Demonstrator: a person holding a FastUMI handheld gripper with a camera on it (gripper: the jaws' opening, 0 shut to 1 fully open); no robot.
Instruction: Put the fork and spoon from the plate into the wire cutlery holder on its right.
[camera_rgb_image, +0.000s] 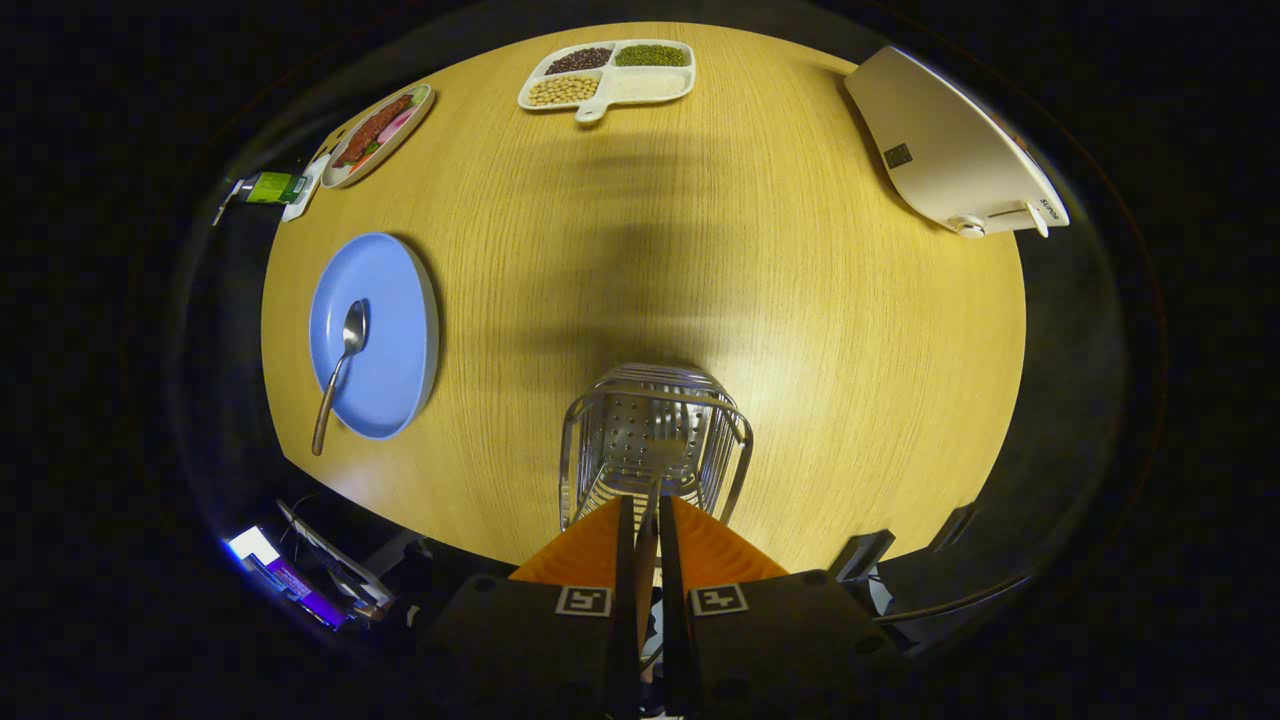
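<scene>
I look straight down on a wooden table. The wire cutlery holder stands upright just ahead of my fingers. My gripper is shut on the thin metal handle of the fork, whose head hangs down inside the holder. The fork's tines are hard to make out against the perforated bottom. To the holder's left lies the blue plate with the spoon on it, bowl on the plate and handle sticking out over the near rim.
Beyond the holder, at the far side of the table, lie a white divided tray of beans and grains and an oval dish of food. A white appliance sits far right. A green packet lies by the table's left edge.
</scene>
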